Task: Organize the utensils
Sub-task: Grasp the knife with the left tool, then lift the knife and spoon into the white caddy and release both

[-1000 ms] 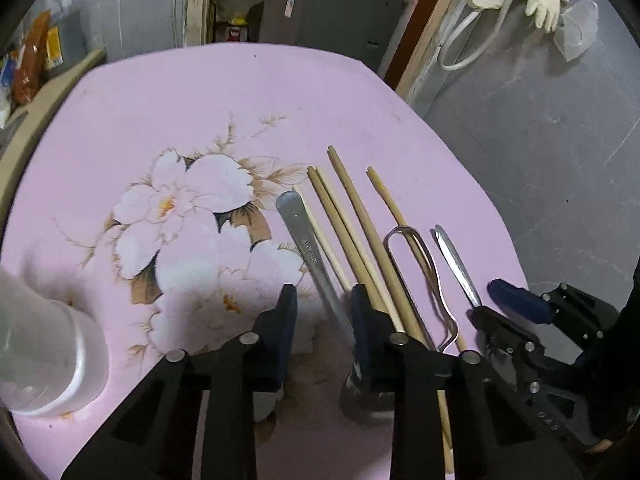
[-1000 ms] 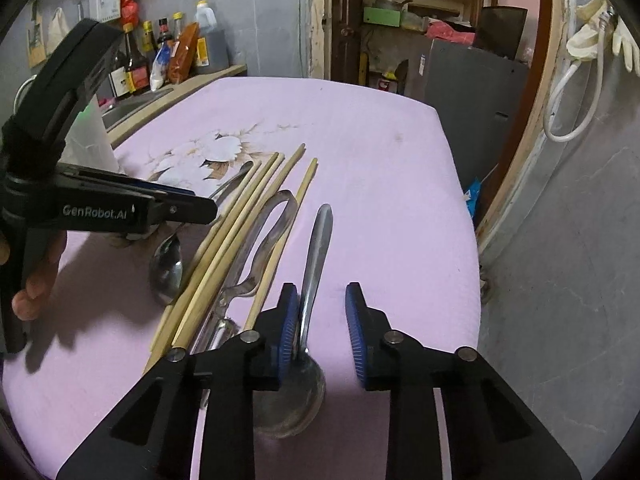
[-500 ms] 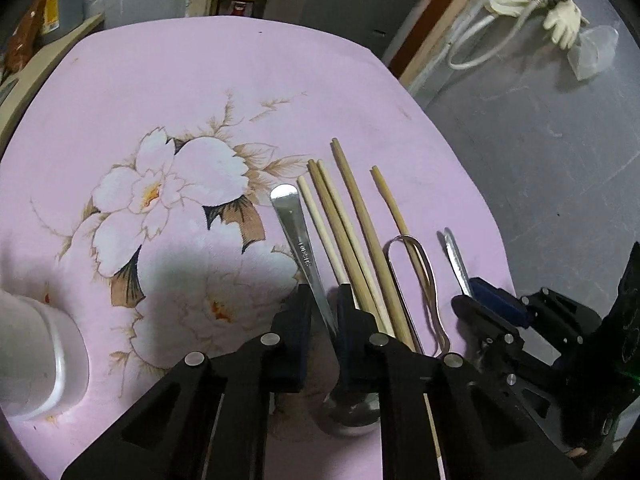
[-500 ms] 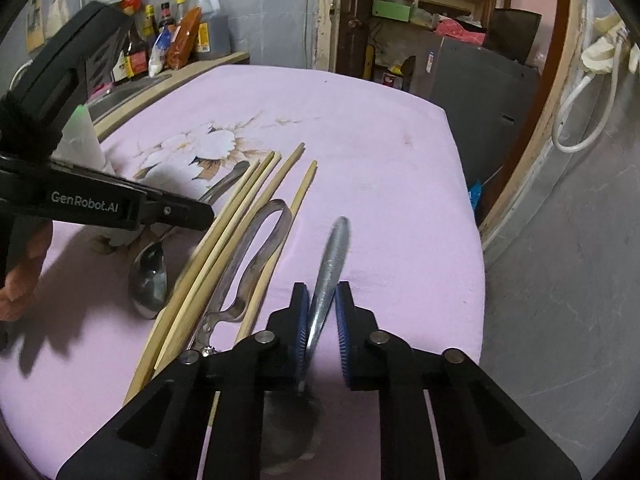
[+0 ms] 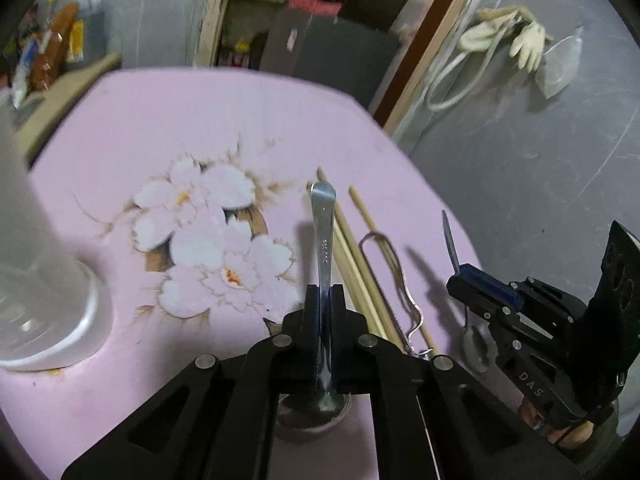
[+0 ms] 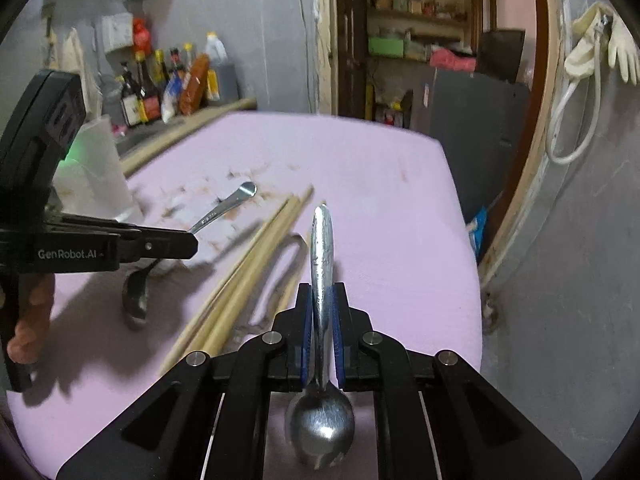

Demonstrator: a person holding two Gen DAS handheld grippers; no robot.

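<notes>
Both grippers clamp a spoon each above the pink flowered tablecloth [image 5: 200,128]. The left gripper [image 5: 325,300] has just closed its jaws, which now pinch the handle of the left spoon [image 5: 325,236]; the handle juts forward past the fingers, the bowl hangs back under the gripper body, and the right wrist view shows this spoon lifted clear of the cloth. The right gripper [image 6: 323,300] has likewise just closed; its blue pads press the neck of the right spoon [image 6: 322,256], bowl nearest the camera, handle pointing away.

Still lying on the cloth between the two grippers: a bundle of wooden chopsticks [image 6: 248,264], and just right of them a looped metal utensil [image 5: 384,264] whose kind cannot be told. One further chopstick [image 5: 362,210] lies between the bundle and the loop.

A white translucent container [image 5: 36,280] stands at the left near edge of the cloth; its contents cannot be made out.

Legible writing: "GenRobot.AI" on the left gripper's side in the right wrist view, "DAS" on the right gripper in the left wrist view. Stamped marks on the left spoon's handle are unreadable.

Far left, sauce bottles [image 6: 168,84] crowd a shelf; pale rubber gloves [image 5: 508,36] and a hose hang on the grey wall at right
</notes>
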